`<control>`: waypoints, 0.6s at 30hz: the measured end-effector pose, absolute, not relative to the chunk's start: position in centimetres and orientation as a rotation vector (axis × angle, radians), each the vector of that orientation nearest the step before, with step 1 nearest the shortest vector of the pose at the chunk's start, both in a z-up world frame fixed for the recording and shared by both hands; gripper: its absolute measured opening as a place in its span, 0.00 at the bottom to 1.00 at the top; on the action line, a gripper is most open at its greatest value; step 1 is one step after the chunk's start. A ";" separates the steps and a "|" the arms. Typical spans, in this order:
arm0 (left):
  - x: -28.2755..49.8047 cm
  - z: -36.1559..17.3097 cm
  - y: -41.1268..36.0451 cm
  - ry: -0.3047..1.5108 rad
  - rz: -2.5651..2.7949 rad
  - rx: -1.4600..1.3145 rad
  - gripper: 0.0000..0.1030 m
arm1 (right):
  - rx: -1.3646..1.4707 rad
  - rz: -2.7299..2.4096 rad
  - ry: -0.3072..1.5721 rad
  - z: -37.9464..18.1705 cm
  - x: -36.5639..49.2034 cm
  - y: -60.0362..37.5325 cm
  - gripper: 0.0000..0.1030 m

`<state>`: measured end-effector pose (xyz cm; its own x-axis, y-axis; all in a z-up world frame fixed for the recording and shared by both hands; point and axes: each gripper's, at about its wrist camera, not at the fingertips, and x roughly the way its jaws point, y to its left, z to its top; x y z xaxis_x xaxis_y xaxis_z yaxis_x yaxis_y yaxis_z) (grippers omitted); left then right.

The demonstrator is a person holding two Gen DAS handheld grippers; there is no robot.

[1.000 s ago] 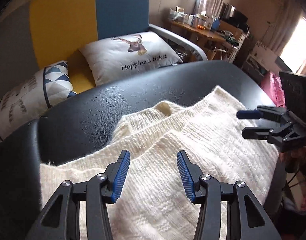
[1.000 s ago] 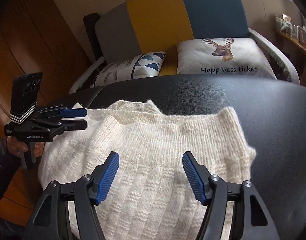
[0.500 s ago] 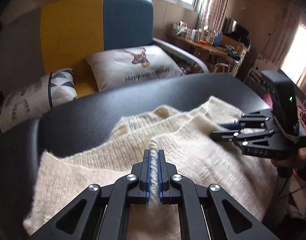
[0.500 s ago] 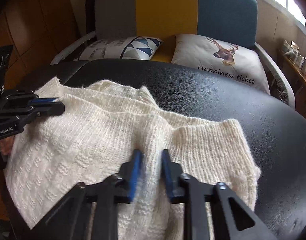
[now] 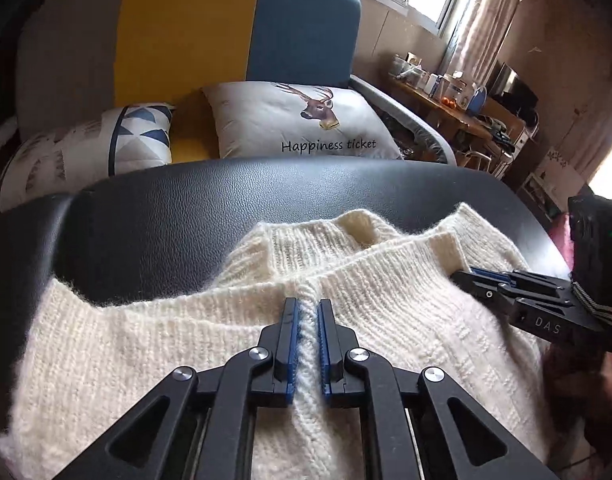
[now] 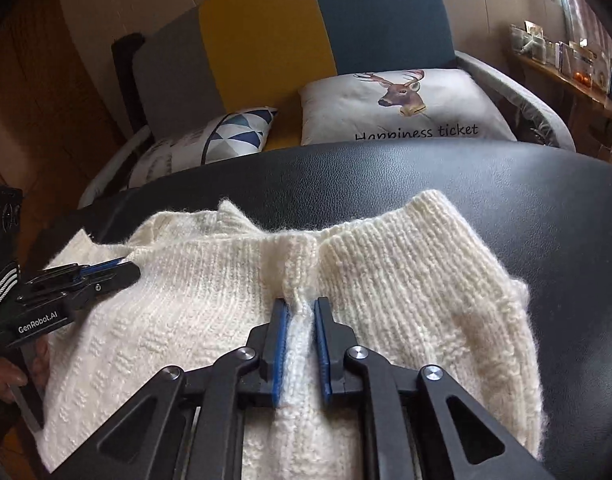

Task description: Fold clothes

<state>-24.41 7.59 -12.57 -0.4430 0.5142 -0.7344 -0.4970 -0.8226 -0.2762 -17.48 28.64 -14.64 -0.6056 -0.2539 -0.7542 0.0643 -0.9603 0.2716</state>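
A cream knitted sweater [image 5: 390,312] [image 6: 406,280] lies on a black leather table [image 5: 194,216] [image 6: 426,176]. My left gripper [image 5: 306,308] is shut on a pinched ridge of the knit near the folded edge. In the right wrist view the right gripper [image 6: 300,306] is likewise shut on a bunched ridge of the sweater. Each gripper shows in the other's view: the right one [image 5: 472,274] at the sweater's right side, the left one [image 6: 122,266] at its left side. The fabric under both grippers is hidden.
Behind the table stands a grey, yellow and blue sofa [image 5: 234,28] with a deer cushion [image 5: 302,120] and a triangle-pattern cushion [image 5: 106,144]. A cluttered wooden desk [image 5: 446,96] sits at the back right. A hand [image 6: 10,372] holds the left gripper's handle.
Both grippers were open above the sweater a second ago; each has since closed on a pinch of knit and drawn the fabric toward the table's far side.
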 end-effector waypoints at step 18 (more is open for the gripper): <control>-10.9 -8.4 -2.7 -0.191 2.378 -1.111 0.34 | 1.229 -2.672 -0.418 -10.8 -6.8 29.3 0.24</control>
